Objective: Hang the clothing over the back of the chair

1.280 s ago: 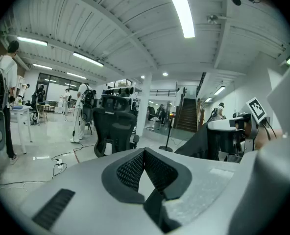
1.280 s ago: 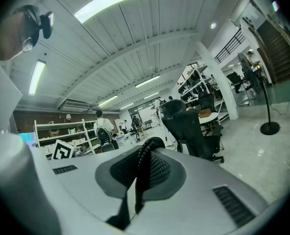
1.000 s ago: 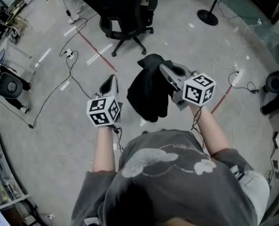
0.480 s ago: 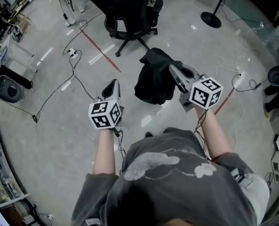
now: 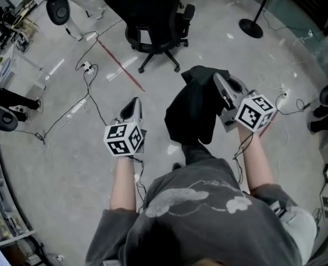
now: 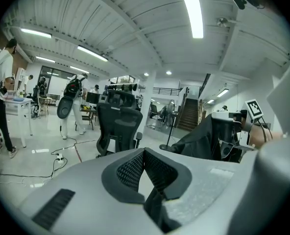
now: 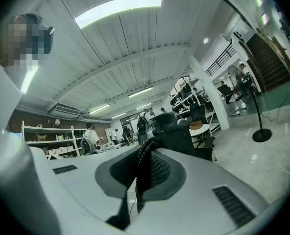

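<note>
Clothing (image 5: 193, 112), black and bunched, is held hanging in the air above the floor (image 5: 70, 148). It is pinched near its top by the right gripper (image 5: 219, 82), whose jaws are closed tight on the fabric. Left gripper (image 5: 134, 103) is held just beside the clothing, not touching it, with its jaws together and nothing between them. Chair (image 5: 153, 15) is seen ahead, well apart from the clothing.

Black clothing (image 5: 193, 112) hangs bunched from the right hand-held gripper (image 5: 219, 80), apart from the black office chair (image 5: 153, 18)
</note>
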